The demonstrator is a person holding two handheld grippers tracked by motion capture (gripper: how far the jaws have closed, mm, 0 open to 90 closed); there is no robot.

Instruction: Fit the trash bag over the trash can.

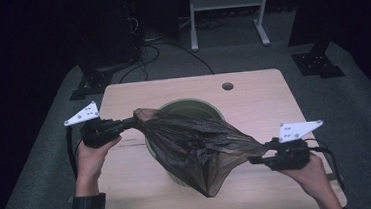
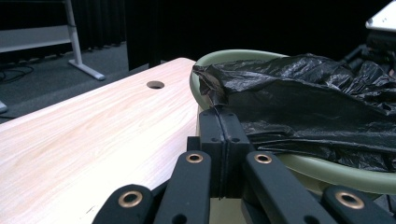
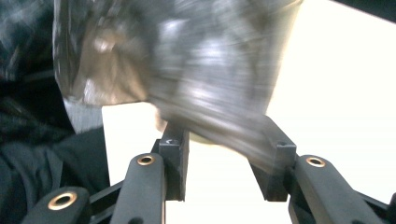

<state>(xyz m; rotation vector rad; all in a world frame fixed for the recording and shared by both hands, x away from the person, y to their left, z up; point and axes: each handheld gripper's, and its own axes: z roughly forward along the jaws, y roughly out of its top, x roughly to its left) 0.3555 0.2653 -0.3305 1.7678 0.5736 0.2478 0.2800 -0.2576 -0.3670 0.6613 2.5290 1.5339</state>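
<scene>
A crumpled black plastic bin bag (image 1: 197, 146) is stretched between the two grippers above a round pale-green plastic bin (image 1: 209, 108), which stands on the light wooden surface (image 1: 263, 98). The step in hand appears to be the opening of the bag's mouth so that it can be fitted over the bin's rim. For that to go well, one edge should be kept pinned while the opposite edge is taken up cleanly in a single layer; the film should be drawn apart level and gently, since thin plastic of this kind is likely to slip or tear under a sharp pull.

The left gripper (image 1: 129, 122) is clenched on a corner of the bag: in the left gripper view its jaws are pressed flat together with a fold of film (image 2: 215, 95) trapped between them, just beside the bin's rim (image 2: 219, 56). The right gripper (image 1: 258, 159) is seen with its jaws standing partly apart; the bag hangs blurred between and over them in the right gripper view, and the pads are not judged to be pressing on it.
</scene>
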